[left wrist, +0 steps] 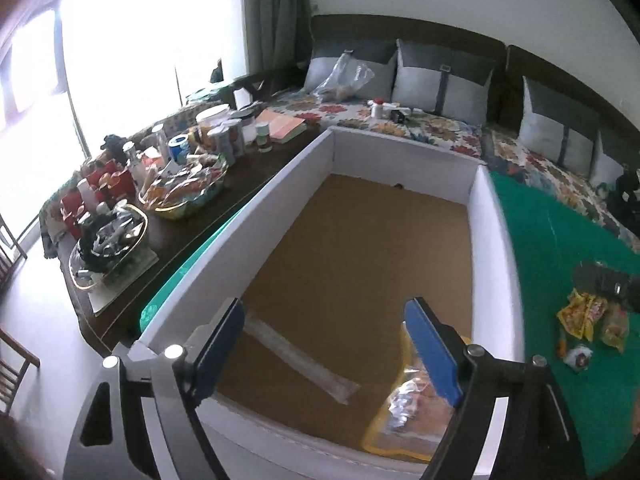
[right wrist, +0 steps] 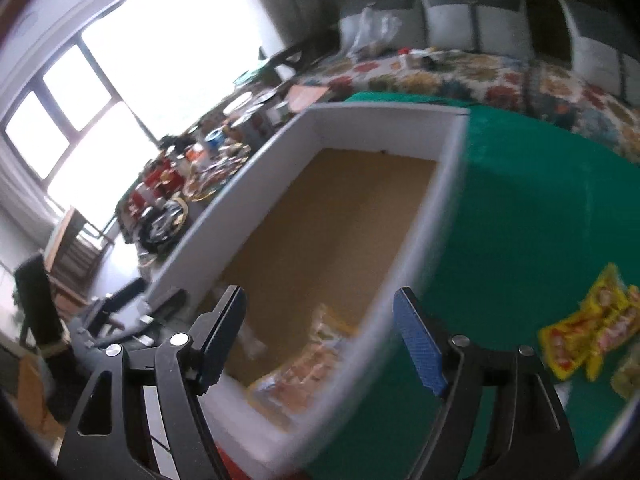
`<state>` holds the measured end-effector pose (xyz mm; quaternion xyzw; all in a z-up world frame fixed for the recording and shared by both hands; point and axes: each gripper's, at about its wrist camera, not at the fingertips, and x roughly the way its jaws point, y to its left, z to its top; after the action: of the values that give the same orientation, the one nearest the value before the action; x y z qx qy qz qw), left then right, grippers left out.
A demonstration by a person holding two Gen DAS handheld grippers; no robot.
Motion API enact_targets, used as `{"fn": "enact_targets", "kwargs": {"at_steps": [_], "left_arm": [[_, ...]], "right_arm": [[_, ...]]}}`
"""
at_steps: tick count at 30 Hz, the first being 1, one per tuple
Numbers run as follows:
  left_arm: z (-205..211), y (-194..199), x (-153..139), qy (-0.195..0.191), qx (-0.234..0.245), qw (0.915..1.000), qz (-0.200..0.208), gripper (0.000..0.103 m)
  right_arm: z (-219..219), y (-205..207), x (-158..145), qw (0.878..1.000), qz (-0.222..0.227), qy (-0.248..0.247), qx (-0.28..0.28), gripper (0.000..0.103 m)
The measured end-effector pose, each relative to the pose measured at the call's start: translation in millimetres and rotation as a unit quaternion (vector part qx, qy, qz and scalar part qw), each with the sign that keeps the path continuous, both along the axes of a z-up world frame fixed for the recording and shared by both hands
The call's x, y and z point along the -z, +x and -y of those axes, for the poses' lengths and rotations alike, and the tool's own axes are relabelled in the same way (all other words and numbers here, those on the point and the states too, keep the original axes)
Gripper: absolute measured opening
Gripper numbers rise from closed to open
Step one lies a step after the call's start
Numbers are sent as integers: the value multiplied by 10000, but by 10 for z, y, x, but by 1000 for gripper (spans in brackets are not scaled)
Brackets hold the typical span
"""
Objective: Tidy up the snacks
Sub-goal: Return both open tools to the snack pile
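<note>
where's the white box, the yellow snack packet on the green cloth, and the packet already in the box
white box (left wrist: 490,220), left wrist view, right wall
yellow snack packet (right wrist: 576,334), right wrist view, middle
boxed packet (left wrist: 404,412), left wrist view, clear front

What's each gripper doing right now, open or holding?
Left gripper: open, empty, over the box.
Right gripper: open, empty, over the box's right wall.

White box (left wrist: 490,220), brown floor; green cloth (left wrist: 560,232); yellow packets (left wrist: 580,314).
</note>
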<state>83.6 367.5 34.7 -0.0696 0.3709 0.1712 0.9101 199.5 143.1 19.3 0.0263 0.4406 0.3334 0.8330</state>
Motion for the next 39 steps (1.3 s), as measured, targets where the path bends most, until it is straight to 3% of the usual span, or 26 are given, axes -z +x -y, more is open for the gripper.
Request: {"fn": "enact_targets", "kwargs": {"at_steps": [6,11,14,18,23,27,33,39], "left_arm": [[494,-11,-172,-86,362,9992,144,86],[1233,7,-197,-402,1099,9928,242,92],[1750,40,-85,-503,1595,9857,191,98],[2526,166,344,-584,2244,9723,-291,98],[3161,294,1003,-430,2539,9615,-955,98],[3430,317,1321,-141,2688,9545,-1286,98],[3645,371,1555,-80,2703,9495,-1590,98],[3657,377,1599,-167,2641,9526,-1502,103]], "right_arm": [[993,-70,309,9975,79,-466,530,80],[2036,-311,745,9876,69,-1013,1194,80],[2674,-495,1059,9771,-110,-1311,1671,80],[3292,-777,1341,9626,-186,-1484,2260,80],[3512,-901,1395,9555,-123,-1489,2544,80],[3452,-867,1333,9559,149,-1581,2469,80],[3451,-884,1508,9616,53,-1617,2217,80],[3481,-862,1537,9624,7,-1645,2163,80]]}}
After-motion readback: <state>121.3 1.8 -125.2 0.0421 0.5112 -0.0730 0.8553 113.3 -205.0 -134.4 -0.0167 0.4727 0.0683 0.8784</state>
